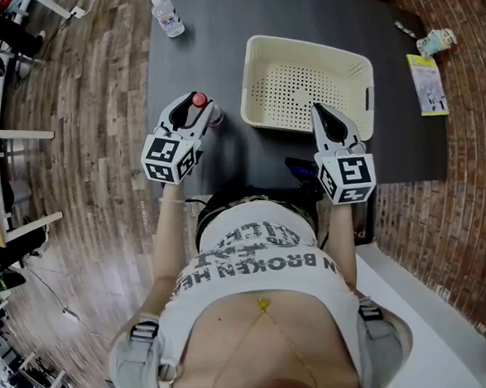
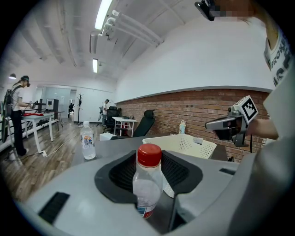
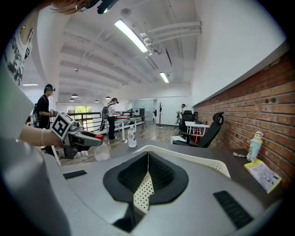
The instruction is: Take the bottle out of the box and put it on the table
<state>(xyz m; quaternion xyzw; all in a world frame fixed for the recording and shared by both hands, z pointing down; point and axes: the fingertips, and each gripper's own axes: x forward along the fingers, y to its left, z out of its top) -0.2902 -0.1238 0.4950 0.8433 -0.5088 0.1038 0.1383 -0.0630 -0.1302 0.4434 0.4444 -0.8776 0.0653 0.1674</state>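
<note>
The big dark desk (image 1: pixel 238 31) held everything. On it sat the cream box (image 1: pixel 251 73), which looked empty, with only its dotted floor showing. The left claw (image 1: pixel 196 109) was to the left of the box, over the desk. It was closed around 1 clear bottle (image 2: pixel 147 184) with a red cap, which stood upright between the 2 jaws. So the bottle was already out of the box. I could not tell for sure if its bottom touched the desk or hung just above it, because the claw hid that part. The right claw (image 1: pixel 318 113) was pinched shut with nothing in it, and its tip was at the near rim of the box. A 2nd bottle (image 1: pixel 168 16) stood far back on the desk, well apart from the rest.

I think the last bit could go wrong. If the left claw let go while the bottle was up in the air or leaning, it might drop, wobble and fall over. The bottle looked tall, thin and smooth, so it may tip easily. If the claw pulled back before opening wide enough, a jaw might catch the bottle and knock it down. Then it might roll off the desk's left side, which was near.
</note>
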